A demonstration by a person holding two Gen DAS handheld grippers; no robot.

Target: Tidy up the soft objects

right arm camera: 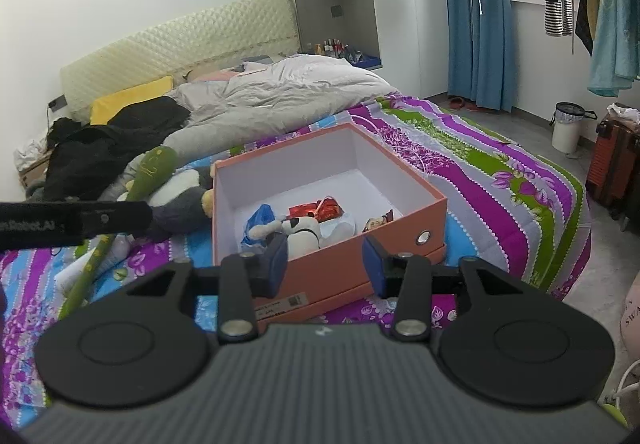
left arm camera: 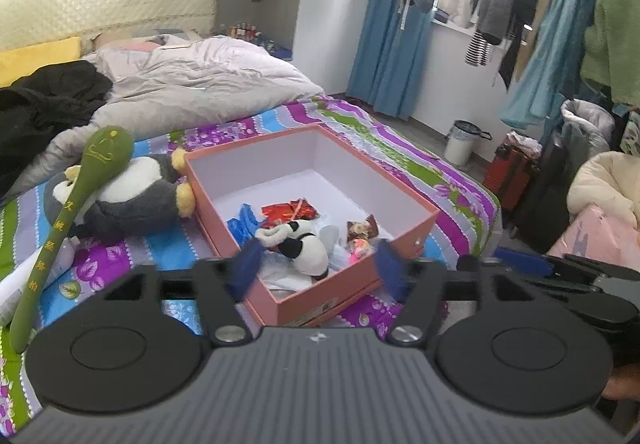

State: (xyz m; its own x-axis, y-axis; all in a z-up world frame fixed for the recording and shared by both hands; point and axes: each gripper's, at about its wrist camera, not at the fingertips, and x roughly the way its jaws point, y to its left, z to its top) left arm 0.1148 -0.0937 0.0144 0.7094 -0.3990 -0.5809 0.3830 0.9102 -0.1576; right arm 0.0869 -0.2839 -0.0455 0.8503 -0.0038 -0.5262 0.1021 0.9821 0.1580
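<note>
Your left hand-held gripper and right hand-held gripper both gape, holding nothing. The panda plush lies inside the pink box; the penguin plush and green mallet wait at 9 o'clock on the bed.

Far half of pink box bare inside, open from above; near half crowded by black-and-white plush dog, red packet, blue bag. Left of box, blocked by penguin plush and green hammer; right of box, bare bedspread
</note>
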